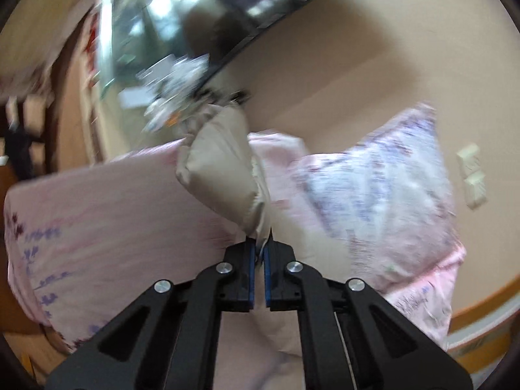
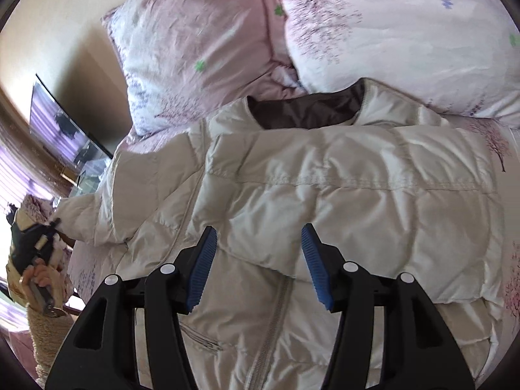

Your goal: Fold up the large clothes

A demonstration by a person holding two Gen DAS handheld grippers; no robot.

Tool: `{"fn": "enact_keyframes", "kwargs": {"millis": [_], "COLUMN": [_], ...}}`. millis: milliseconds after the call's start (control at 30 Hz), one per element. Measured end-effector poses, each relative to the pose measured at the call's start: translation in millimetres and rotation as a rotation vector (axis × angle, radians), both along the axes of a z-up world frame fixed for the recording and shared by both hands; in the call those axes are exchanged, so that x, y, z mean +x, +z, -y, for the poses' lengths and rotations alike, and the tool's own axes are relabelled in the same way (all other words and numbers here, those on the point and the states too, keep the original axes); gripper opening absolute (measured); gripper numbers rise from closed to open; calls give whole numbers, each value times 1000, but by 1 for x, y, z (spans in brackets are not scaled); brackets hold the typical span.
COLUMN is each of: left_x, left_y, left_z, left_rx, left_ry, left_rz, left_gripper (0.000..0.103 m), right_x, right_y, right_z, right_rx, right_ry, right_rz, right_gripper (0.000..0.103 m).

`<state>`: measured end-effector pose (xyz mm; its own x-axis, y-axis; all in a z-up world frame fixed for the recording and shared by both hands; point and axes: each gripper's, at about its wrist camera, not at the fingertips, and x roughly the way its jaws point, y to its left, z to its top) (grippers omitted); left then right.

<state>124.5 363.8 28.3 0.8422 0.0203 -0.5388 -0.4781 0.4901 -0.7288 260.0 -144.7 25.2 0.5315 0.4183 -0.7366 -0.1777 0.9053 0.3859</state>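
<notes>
A cream quilted puffer jacket (image 2: pixel 325 175) lies face up on the pink floral bed, its dark-lined collar toward the pillows and one sleeve folded across the chest. My right gripper (image 2: pixel 258 237) is open just above the jacket's front, near the zipper. My left gripper (image 1: pixel 259 247) is shut on the jacket's other sleeve (image 1: pixel 224 165) and holds it lifted off the bed; that view is blurred by motion. The left hand and its gripper show at the far left of the right wrist view (image 2: pixel 39 260).
Two pink floral pillows (image 2: pixel 201 42) (image 2: pixel 406 32) lie beyond the collar. A pink floral duvet (image 1: pixel 97 214) covers the bed. A wall-mounted TV (image 2: pixel 58 130) and a beige wall (image 1: pixel 357 65) stand to the side, with wall switches (image 1: pixel 473 172).
</notes>
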Motion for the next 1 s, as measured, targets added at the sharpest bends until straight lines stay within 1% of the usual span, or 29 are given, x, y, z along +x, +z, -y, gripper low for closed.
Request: {"fn": "enact_keyframes", "kwargs": {"millis": [33,67,100,167,267,300,367,400,467,567,667,767,900,933,1000], "left_x": [4,10,15,26,41,48,60,64,77,94,107,115,124,128,132], "left_y": [13,33,48,72,95,102,110,111,111,100,85,68,54,50,33], "left_z": [9,26,41,74,123,146,186,201,241,289,330,358,385,392,405], "left_rx": [28,76,108,158,205,217,227,231,239,238,238,236,274,281,299], "left_ry": [-25,-68,-104,-190,-321,-383,-490,-529,-630,-750,-833,-891,-927,-936,-967], "left_rz": [26,63,89,141,203,226,258,267,279,269,240,210,169,152,94], "left_gripper": [4,4,4,4,4,4,4,4,4,4,4,4,4,4,4], "right_x": [0,-1,-2,-3,-7,-7,-8,-10,-11,-12,-14,-14,-14,-14,-12], "right_y": [1,2,3,5,5,5,3,2,0,-3,-4,-5,-8,-8,-9], "right_z": [4,7,13,21,37,40,50,57,66,82,97,108,116,118,119], "right_rx": [5,9,16,27,36,38,44,48,53,60,67,74,80,83,91], "right_ry": [-9,-15,-24,-39,-70,-79,-99,-116,-136,-170,-201,-227,-242,-245,-249], "right_rz": [6,11,18,27,36,36,37,37,36,34,33,34,32,32,31], "right_gripper": [57,59,59,59,59,59,59,59,59,59,59,59,59,59,59]}}
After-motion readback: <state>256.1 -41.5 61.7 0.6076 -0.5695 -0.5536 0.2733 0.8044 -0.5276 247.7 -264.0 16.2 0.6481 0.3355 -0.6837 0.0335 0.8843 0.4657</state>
